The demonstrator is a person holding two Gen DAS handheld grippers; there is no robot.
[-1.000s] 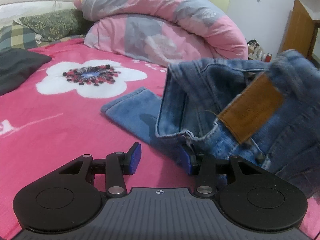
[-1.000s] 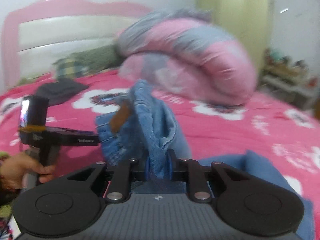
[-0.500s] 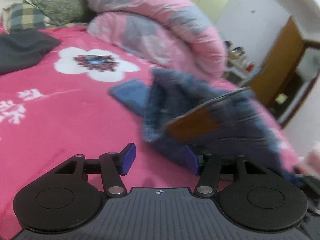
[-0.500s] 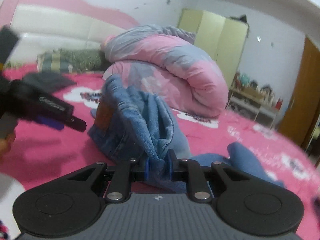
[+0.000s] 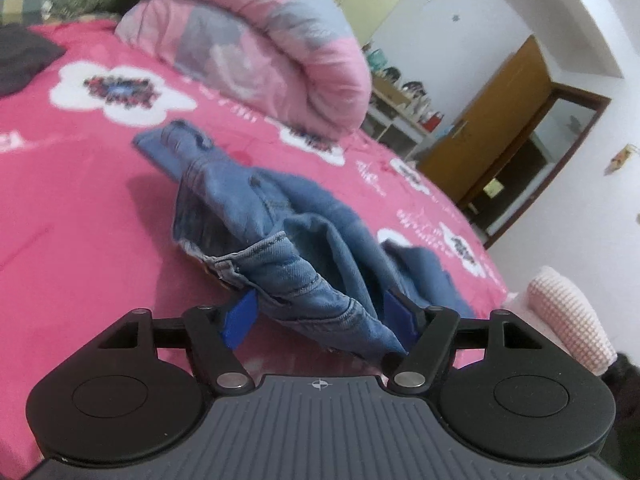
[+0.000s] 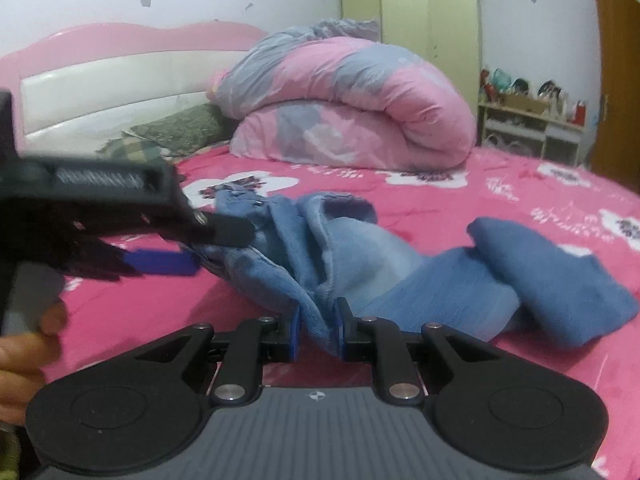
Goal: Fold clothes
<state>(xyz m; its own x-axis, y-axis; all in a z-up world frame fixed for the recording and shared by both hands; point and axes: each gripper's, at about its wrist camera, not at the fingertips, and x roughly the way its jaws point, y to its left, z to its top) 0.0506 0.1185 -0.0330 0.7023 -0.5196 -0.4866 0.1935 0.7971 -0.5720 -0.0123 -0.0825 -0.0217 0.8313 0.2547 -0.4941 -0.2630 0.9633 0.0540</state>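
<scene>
A pair of blue jeans [image 5: 280, 236] lies bunched on the pink flowered bed sheet [image 5: 80, 208]. My left gripper [image 5: 320, 316] is open, with a waistband fold of the jeans lying between its blue pads. My right gripper [image 6: 318, 330] is shut on another fold of the jeans [image 6: 320, 248], near the sheet. The left gripper [image 6: 188, 244] shows blurred at the left of the right wrist view, held by a hand, at the jeans' far end. A trouser leg [image 6: 540, 280] trails off to the right.
A rolled pink and grey quilt [image 6: 352, 108] and pillows [image 6: 180, 128] lie by the headboard. A dark garment [image 5: 20, 56] lies at far left. A pink knitted item [image 5: 568, 312] sits at the bed's right edge. Shelves and a wooden door [image 5: 500, 120] stand beyond.
The jeans were held up in the air and have come down onto the sheet. The left gripper swung right and now has the waistband fold between its open pads.
</scene>
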